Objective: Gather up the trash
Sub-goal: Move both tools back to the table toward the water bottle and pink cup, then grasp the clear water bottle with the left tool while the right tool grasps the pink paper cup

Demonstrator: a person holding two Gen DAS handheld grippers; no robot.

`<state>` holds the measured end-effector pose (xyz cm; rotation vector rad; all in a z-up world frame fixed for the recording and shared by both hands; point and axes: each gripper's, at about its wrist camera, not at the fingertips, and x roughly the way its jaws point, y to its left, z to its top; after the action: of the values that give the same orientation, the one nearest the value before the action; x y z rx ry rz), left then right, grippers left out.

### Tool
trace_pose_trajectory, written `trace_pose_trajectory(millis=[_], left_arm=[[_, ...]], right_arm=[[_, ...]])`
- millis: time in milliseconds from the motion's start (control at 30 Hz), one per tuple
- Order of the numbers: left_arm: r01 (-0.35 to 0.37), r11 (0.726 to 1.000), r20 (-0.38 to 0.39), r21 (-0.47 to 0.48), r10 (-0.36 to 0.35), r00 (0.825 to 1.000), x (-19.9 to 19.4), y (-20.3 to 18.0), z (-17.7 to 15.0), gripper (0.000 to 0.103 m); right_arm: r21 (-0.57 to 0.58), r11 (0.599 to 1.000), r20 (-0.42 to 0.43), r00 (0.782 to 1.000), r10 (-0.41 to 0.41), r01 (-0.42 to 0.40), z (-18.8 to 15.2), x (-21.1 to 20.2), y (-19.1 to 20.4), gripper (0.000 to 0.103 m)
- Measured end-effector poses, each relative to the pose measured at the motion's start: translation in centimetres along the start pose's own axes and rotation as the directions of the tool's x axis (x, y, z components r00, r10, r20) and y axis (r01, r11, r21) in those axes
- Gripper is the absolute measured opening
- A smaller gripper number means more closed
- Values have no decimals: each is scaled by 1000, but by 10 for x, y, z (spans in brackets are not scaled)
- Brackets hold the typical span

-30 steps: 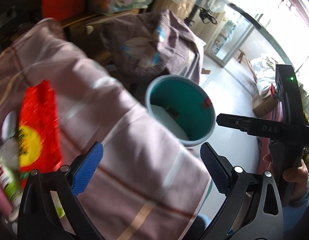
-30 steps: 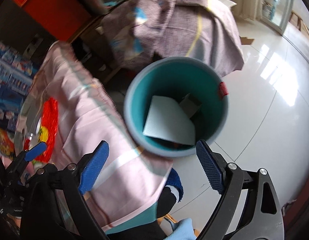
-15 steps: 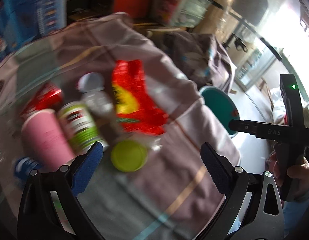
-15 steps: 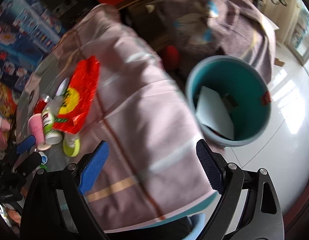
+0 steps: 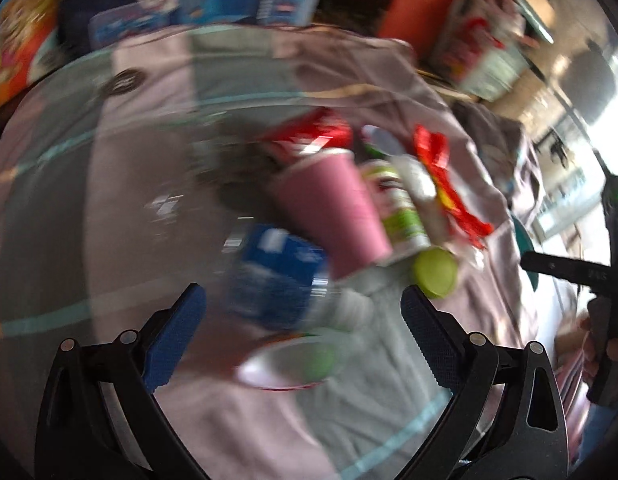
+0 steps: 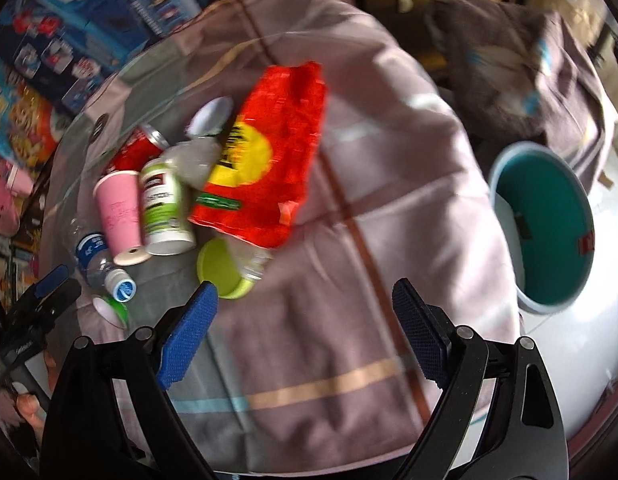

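Note:
A heap of trash lies on the cloth-covered round table: a red snack bag (image 6: pixel 269 160), a pink paper cup (image 6: pixel 119 212) on its side, a green-and-white canister (image 6: pixel 165 208), a lime lid (image 6: pixel 221 268), a blue-labelled plastic bottle (image 6: pixel 101 264) and a red can (image 6: pixel 133 152). My right gripper (image 6: pixel 303 336) hangs open above bare cloth, right of the heap. My left gripper (image 5: pixel 303 332) is open over the blurred bottle (image 5: pixel 277 276) and pink cup (image 5: pixel 333 208), gripping nothing. The teal bin (image 6: pixel 545 228) stands on the floor off the table's right edge.
A chair draped in purple-grey cloth (image 6: pixel 521 60) stands behind the bin. Colourful boxes (image 6: pixel 69 20) are stacked beyond the table's far left edge. A small white-and-green cap (image 6: pixel 111 312) lies near the bottle. White tiled floor (image 6: pixel 581 340) spreads out to the right.
Both views have swung left from the teal bin onto the table's trash heap. The left gripper now sits over the bottle and cup. Both grippers stayed open.

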<state>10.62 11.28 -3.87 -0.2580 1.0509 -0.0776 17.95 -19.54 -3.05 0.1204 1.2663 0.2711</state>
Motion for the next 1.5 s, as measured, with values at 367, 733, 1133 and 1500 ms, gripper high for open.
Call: trace_pose_trajectory(millis=[367,733,1133,1500], left_arm=[[35,982,-38,-188,-43,998,26,48,10,98],[11,993,-57,-117,-18,998,48,43,28,98],[-13,999,-65,-32,11,998,29,77,14,98],[-29,996,-84,-85,22,996,24,96,11,98]], right_arm=[[-74,997,-20,1000,17,-19,22,12,52,85],[-121,990,-39,997,65,-69,43,32,97,85],[-234,956,-177,975,137,-177,55,80,177,63],[-272,949,-249,964,89,-158,47,123,202,60]])
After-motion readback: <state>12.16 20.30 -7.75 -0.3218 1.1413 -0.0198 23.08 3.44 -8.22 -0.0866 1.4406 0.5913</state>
